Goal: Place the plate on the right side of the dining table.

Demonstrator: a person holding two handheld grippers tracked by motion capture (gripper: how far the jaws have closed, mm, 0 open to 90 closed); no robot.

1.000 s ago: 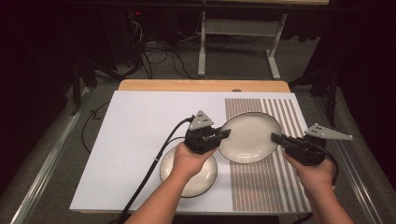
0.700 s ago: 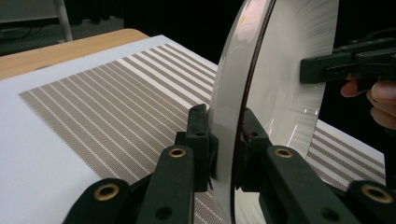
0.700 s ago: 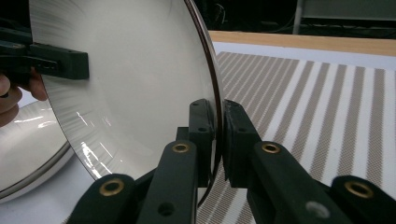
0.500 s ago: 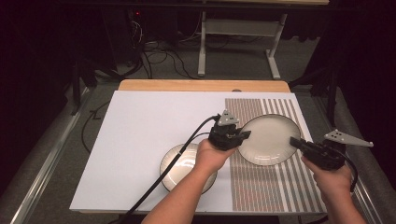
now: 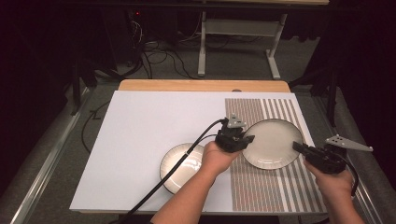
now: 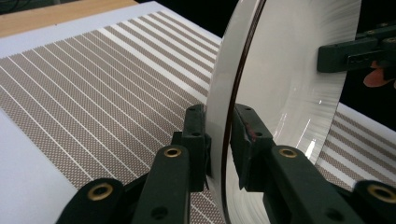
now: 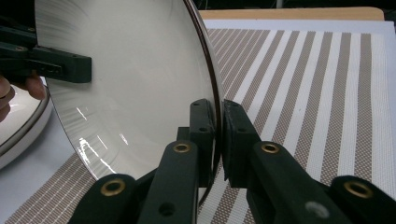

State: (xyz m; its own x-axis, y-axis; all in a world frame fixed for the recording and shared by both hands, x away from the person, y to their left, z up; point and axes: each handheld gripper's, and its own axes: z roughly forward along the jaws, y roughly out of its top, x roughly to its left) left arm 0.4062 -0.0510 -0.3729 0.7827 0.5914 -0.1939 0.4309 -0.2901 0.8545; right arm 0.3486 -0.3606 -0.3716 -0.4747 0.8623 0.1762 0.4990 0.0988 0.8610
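Note:
A round white plate with a dark rim (image 5: 273,142) hangs just above the striped mat (image 5: 275,186), held between both grippers. My left gripper (image 5: 246,139) is shut on its left rim, and the plate (image 6: 280,84) stands edge-on between those jaws. My right gripper (image 5: 299,147) is shut on its right rim, with the plate (image 7: 126,79) pinched between those jaws. A second white plate (image 5: 180,161) lies flat on the white board, under the left hand and cable.
The white board (image 5: 149,126) covers the table, with a wooden strip (image 5: 201,85) along its far edge. The left gripper's black cable (image 5: 159,186) trails across the second plate to the near edge. Table legs and floor cables lie beyond.
Both grippers have carried the plate to the right, from above the board's middle onto the striped mat. The second plate has stayed where it was.

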